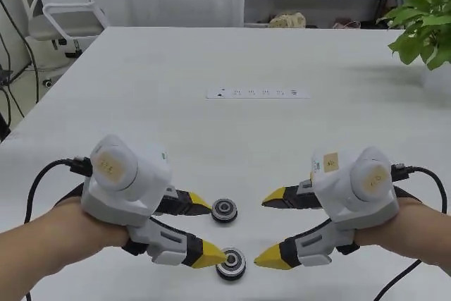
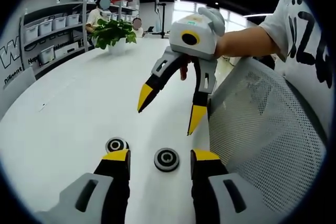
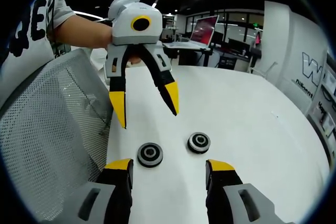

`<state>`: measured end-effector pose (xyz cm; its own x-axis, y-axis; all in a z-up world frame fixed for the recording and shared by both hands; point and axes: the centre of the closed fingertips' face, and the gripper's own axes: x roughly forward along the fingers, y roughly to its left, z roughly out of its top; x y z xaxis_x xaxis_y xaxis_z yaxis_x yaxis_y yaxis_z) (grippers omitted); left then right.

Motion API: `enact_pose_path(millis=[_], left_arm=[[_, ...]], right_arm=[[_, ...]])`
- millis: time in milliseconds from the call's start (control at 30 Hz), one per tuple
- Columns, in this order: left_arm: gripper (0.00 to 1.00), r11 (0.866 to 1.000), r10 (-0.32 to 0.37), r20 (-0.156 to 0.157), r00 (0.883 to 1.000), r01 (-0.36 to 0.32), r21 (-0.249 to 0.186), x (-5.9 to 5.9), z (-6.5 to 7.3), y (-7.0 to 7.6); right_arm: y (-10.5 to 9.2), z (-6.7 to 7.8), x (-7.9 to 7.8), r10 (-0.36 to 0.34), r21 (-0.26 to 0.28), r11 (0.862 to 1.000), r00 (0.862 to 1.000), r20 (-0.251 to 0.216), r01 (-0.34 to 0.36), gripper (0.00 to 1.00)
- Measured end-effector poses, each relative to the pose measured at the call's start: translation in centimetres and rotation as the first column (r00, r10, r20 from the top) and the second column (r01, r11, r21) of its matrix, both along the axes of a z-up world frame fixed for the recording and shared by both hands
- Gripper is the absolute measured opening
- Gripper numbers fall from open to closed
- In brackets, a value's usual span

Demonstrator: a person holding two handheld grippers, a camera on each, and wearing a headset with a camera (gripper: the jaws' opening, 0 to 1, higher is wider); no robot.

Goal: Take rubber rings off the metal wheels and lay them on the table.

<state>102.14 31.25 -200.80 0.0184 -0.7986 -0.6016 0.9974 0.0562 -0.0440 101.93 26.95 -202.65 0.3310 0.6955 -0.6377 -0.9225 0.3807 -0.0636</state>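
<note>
Two small metal wheels with black rubber rings lie flat on the white table [image 1: 232, 132]. The farther wheel [image 1: 224, 210] [image 2: 116, 145] [image 3: 199, 142] and the nearer wheel [image 1: 231, 263] [image 2: 166, 159] [image 3: 150, 154] sit between the two grippers. My left gripper [image 1: 206, 229] [image 2: 161, 156] [image 3: 146, 107] is open, its jaws spread on either side of the wheels' left edge. Facing it from the right, my right gripper [image 1: 268, 228] [image 3: 169, 164] [image 2: 168, 113] is open too and stands a short way off the wheels. Neither gripper holds anything.
A flush socket strip [image 1: 257, 93] sits in the middle of the table. A potted plant [image 1: 423, 26] stands at the far right corner. Office chairs [image 1: 199, 5] are at the far edge, and a mesh chair back [image 2: 262, 129] is close behind the near edge.
</note>
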Motion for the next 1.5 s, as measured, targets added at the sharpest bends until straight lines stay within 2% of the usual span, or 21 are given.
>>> enact_pose_path(millis=[767, 1500], left_arm=[[0.36, 0.999, -0.03, -0.032, 0.999, 0.031, 0.019, -0.7, -1.8, -0.7], [0.26, 0.995, -0.079, -0.049, 0.996, 0.082, 0.051, -2.1, -3.5, -1.5]], right_arm=[[-0.2, -1.1, -0.2, -0.006, -0.002, 1.0, 1.0, -0.024, 0.006, 0.52], [-0.3, -2.0, -0.4, 0.0, -0.008, 1.0, 0.999, -0.046, -0.001, 0.51]])
